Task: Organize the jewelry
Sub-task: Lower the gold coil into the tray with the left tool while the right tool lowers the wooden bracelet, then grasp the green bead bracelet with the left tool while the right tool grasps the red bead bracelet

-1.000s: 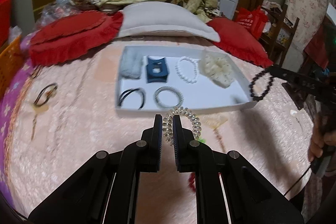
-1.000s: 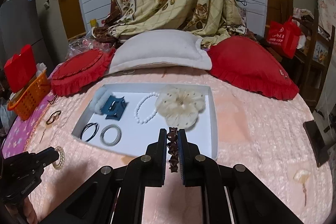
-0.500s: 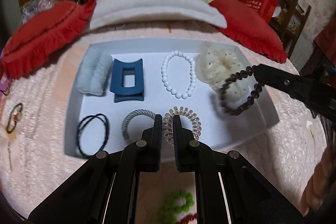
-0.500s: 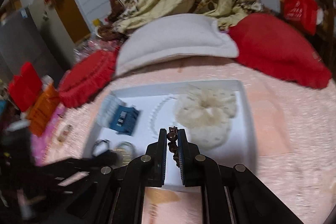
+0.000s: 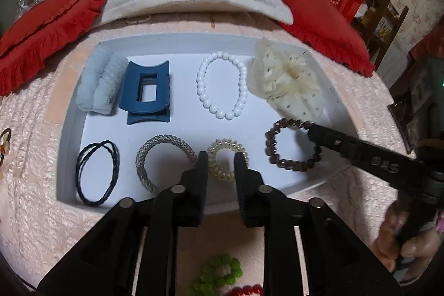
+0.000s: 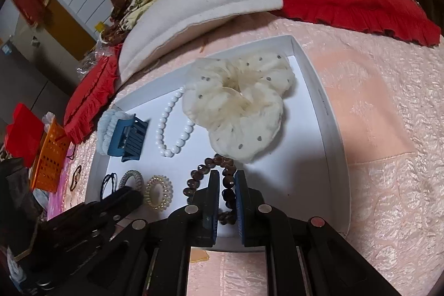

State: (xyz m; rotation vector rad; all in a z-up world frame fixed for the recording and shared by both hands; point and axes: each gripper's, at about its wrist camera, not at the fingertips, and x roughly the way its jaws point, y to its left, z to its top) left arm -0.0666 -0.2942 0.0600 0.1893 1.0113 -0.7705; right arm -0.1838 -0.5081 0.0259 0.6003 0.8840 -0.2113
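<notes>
The white tray (image 5: pixel 69 146) sits on the pink bedspread (image 5: pixel 33 212), and it's filling up. Reading the left wrist view like a clock face centred on the tray: at ten o'clock a pale blue fluffy scrunchie (image 5: pixel 97 86), touching the blue claw clip (image 5: pixel 147 93) just beside it. At twelve, the white bead bracelet (image 5: pixel 222 85). At two, the cream dotted scrunchie (image 5: pixel 288 82), big and ruffled, close against the tray's wall.

Front row now: black hair ties (image 5: pixel 97 174) at eight o'clock, the silver mesh bracelet (image 5: pixel 163 160) at seven, then the clear spiral hair tie (image 5: pixel 227 157) at six, lying flat on the tray floor. The left gripper (image 5: pixel 221 165) has its jaws spread apart on either side of that coil, holding nothing.

At four o'clock, the brown bead bracelet (image 5: pixel 292 144) lies in the tray, its far edge tucked under the cream scrunchie's frill. In the right wrist view the right gripper (image 6: pixel 227 185) has its fingers parted a little around one strand of those beads (image 6: pixel 224 181), with a gap visible on both sides, so there's no clamp on it.

Outside the tray, at the near edge of the left view, a green bead bracelet (image 5: pixel 219 273) and a red one (image 5: pixel 247 290) lie on the bedspread.
</notes>
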